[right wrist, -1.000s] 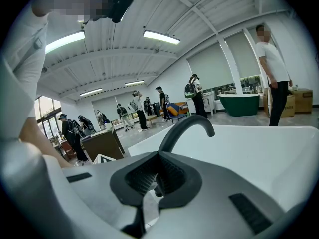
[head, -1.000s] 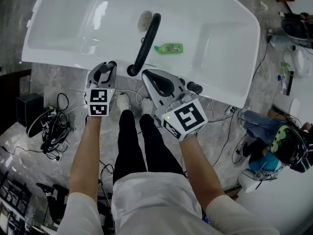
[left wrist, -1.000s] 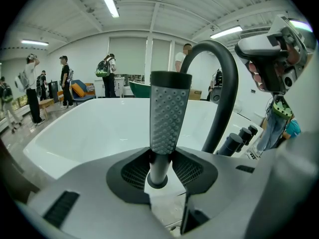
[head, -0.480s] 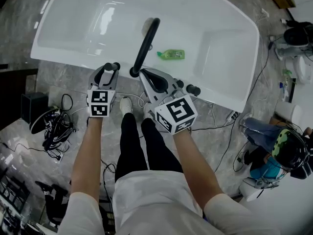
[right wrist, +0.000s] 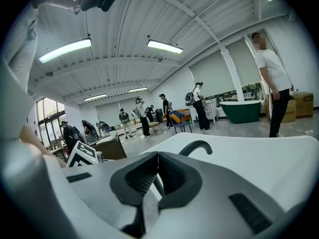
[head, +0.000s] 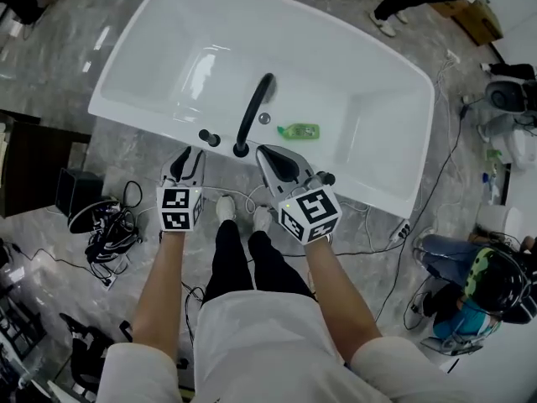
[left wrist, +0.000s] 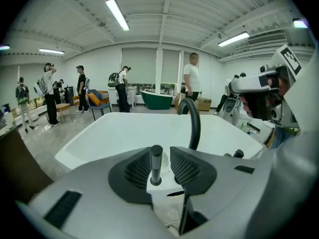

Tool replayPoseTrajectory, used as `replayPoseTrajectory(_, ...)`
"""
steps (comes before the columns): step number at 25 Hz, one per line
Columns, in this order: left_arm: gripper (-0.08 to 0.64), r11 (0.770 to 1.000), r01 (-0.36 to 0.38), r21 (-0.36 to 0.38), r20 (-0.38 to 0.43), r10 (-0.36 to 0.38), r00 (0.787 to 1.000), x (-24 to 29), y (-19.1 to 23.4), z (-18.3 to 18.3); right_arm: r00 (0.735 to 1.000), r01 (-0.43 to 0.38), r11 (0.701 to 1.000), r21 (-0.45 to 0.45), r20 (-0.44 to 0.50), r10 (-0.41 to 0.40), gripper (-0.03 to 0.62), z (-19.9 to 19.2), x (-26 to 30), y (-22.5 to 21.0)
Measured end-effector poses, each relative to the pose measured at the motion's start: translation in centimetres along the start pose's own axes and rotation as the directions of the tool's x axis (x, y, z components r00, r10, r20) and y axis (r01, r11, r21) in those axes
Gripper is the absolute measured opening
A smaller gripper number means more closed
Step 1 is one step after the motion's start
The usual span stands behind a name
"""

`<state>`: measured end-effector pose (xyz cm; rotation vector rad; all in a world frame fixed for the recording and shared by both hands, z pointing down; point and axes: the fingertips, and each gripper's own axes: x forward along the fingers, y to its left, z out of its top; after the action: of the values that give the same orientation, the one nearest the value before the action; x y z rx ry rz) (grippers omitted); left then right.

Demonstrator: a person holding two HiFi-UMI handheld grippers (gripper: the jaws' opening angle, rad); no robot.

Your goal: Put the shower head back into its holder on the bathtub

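Note:
A slim black shower head stands upright on the near rim of the white bathtub, left of the arched black faucet. My left gripper hangs just short of the rim, with its jaws closing. In the left gripper view the shower head shows through the gap of that gripper, clear of both pads. My right gripper hovers right of the faucet base. Its pads meet at the tips with nothing between them.
A green bottle lies inside the tub. Tangled cables cover the floor at the left and a power strip lies at the right. The person's shoes stand against the tub. Several people stand far behind the tub.
Both grippers have risen and drawn back from the tub rim. The left gripper's jaws no longer frame the black shower head, which stays upright on the rim.

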<state>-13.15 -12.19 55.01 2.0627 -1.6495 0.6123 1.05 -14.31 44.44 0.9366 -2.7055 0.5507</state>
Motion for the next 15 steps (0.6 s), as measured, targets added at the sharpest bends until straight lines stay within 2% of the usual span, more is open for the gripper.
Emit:
replayPoseTrajectory(8, 0.01, 1.0, -0.003, 0.004, 0.097, 0.002, 0.995, -7.2, -4.3, 6.1, 0.998, -0.048, 0.999, -0.026, 0.043, 0.049, 0.017, 3.4, -5.5, 1.0)
replayPoseTrajectory(11, 0.009, 1.0, 0.018, -0.013, 0.127, -0.016, 0.992, -9.6, -6.0, 7.9, 0.995, -0.076, 0.997, -0.017, 0.063, 0.077, 0.017, 4.6, -7.2, 1.4)
replayPoseTrajectory(15, 0.009, 1.0, 0.013, 0.017, 0.143, -0.016, 0.99, -12.3, -8.3, 9.5, 0.991, -0.108, 0.994, -0.022, 0.077, 0.109, 0.017, 5.6, -9.2, 2.5)
